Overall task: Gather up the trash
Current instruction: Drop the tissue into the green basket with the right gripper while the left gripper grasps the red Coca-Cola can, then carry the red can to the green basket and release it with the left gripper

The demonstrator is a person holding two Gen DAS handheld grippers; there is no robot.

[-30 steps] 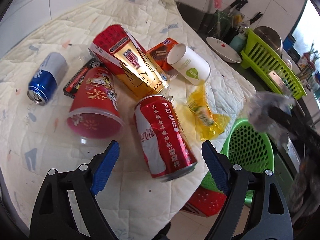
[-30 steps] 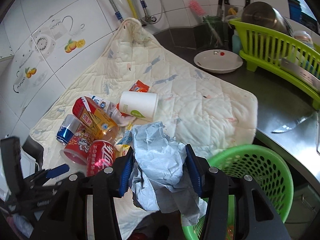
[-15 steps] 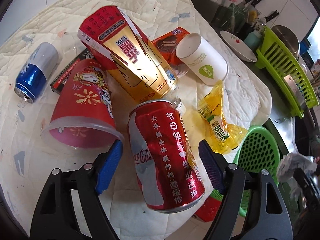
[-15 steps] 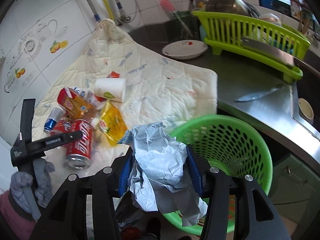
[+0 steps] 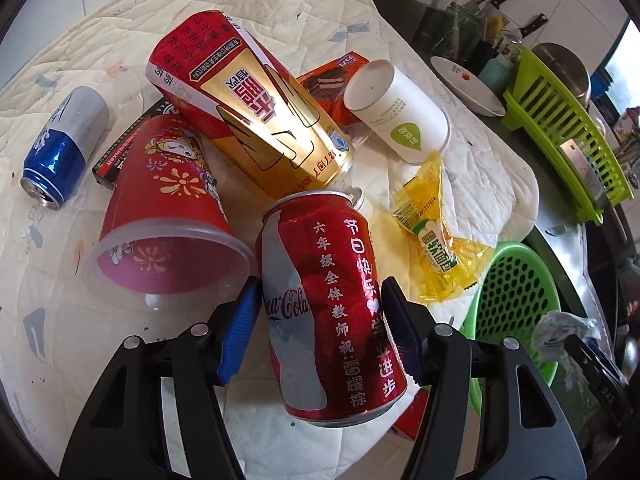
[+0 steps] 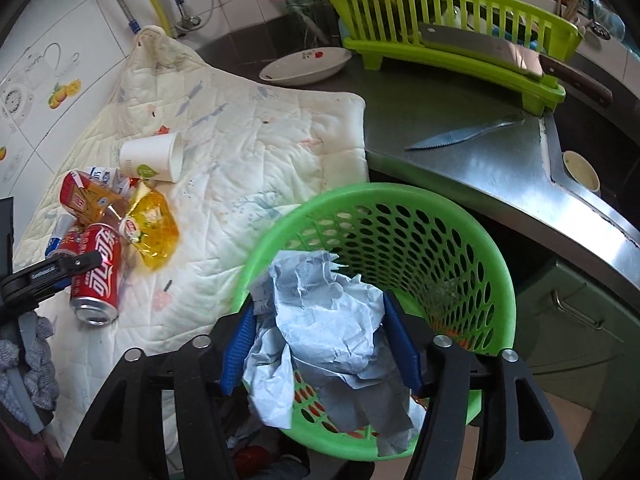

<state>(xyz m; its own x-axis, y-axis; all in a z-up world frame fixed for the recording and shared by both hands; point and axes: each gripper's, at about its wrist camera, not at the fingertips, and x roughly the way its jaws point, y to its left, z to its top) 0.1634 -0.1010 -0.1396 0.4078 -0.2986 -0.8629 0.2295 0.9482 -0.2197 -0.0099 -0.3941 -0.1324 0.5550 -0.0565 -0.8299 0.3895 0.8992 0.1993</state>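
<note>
My left gripper [image 5: 320, 324] has closed on a red Coca-Cola can [image 5: 328, 300] lying on the quilted mat [image 5: 60, 300]; its blue pads touch both sides of the can. The can also shows in the right wrist view [image 6: 98, 272]. My right gripper [image 6: 320, 344] is shut on a crumpled blue-grey paper wad [image 6: 324, 320] and holds it over the green perforated basket [image 6: 400, 240]. Other trash on the mat: a red plastic cup [image 5: 160, 208], a red-gold carton [image 5: 256, 120], a white paper cup [image 5: 396, 112], a yellow wrapper [image 5: 432, 232], a blue can [image 5: 64, 148].
The basket stands below the mat's edge, beside the steel counter [image 6: 500, 168]. A serrated knife [image 6: 460, 136], a white plate [image 6: 304, 66] and a green dish rack [image 6: 452, 40] with a cleaver sit on the counter. A black box [image 5: 120, 156] lies under the red cup.
My left gripper moved forward around the Coca-Cola can and closed on it. My right gripper carried the paper wad from over the mat to above the green basket.
</note>
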